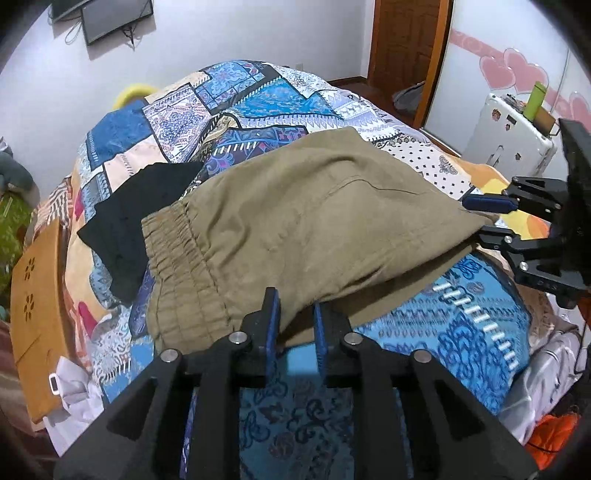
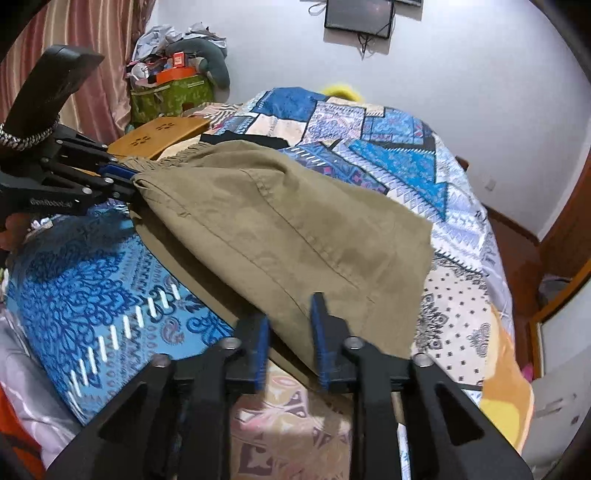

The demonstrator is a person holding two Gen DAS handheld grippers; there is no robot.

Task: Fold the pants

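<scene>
While both grippers sit at the near edge of the khaki pants [image 1: 295,221], the cloth lies folded over on the patchwork bedspread [image 1: 236,96], elastic waistband [image 1: 177,254] at the left of the left wrist view, part of the fabric lifted off the bed. Left gripper [image 1: 295,332]: blue pads spread, folded edge of the pants between them, not pinched; jaws parted. Right gripper [image 2: 290,336]: same posture in its own view, pads apart with the pants' edge running between them, loose. Seen from the left wrist view, the right gripper [image 1: 491,221] meets the far right corner of the pants, upper blue finger [image 1: 487,204] above the cloth, lower one under it. Seen from the right wrist view, the left gripper [image 2: 125,177] touches the waistband corner.

Black garment [image 1: 129,225] lies just beyond the waistband, partly under the pants. Wooden board with flower cutouts [image 1: 37,310] sits at the bed's left edge. Wall-mounted screen [image 2: 358,16] hangs above the bed. White appliance [image 1: 509,136] with a green bottle [image 1: 535,99] stands off to the right.
</scene>
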